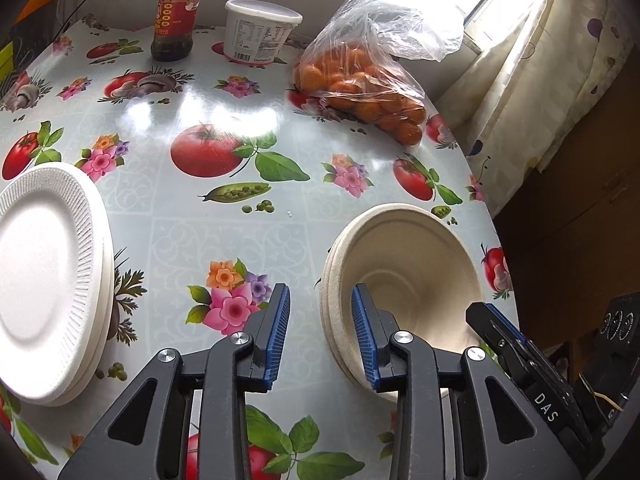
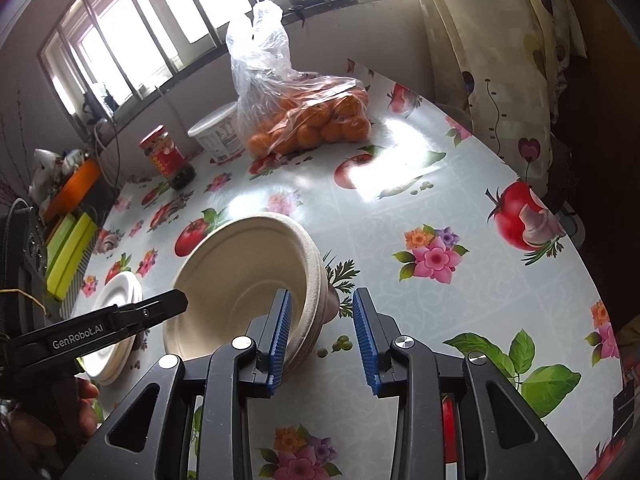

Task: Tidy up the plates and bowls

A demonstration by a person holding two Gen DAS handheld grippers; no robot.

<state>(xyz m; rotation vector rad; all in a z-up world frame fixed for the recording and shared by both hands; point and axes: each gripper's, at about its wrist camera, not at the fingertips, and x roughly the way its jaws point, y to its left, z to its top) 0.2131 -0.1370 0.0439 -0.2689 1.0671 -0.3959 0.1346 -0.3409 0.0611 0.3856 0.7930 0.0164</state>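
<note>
The table (image 1: 224, 200), covered with an oilcloth printed with tomatoes and flowers, carried every item. The stack of beige paper bowls (image 1: 404, 280) stood near its right edge, and the stack of white foam plates (image 1: 48, 280) lay well apart to the left.

The left gripper (image 1: 320, 336) was partly spread. The near-left rim of the bowl stack sat between its blue pads (image 1: 276, 332); neither pad visibly pressed on it. The right gripper (image 2: 320, 340) was likewise partly spread. Its left pad (image 2: 280, 340) overlapped the right rims of the bowl stack, while its right pad stood clear over the oilcloth; whether the left pad touched the rims could not be told.

Only the right wrist view showed the window (image 2: 120, 48), a green box (image 2: 68, 252) beyond the table edge, and a hand (image 2: 86, 400) under the left gripper's body. In that view the left gripper's finger crossed in front of the plate stack.

At the far side of the table stood a clear bag of oranges (image 1: 360, 80), a white lidded tub (image 1: 260, 32) and a red-labelled jar (image 1: 178, 16). A patterned curtain (image 1: 540, 80) hung to the right.
</note>
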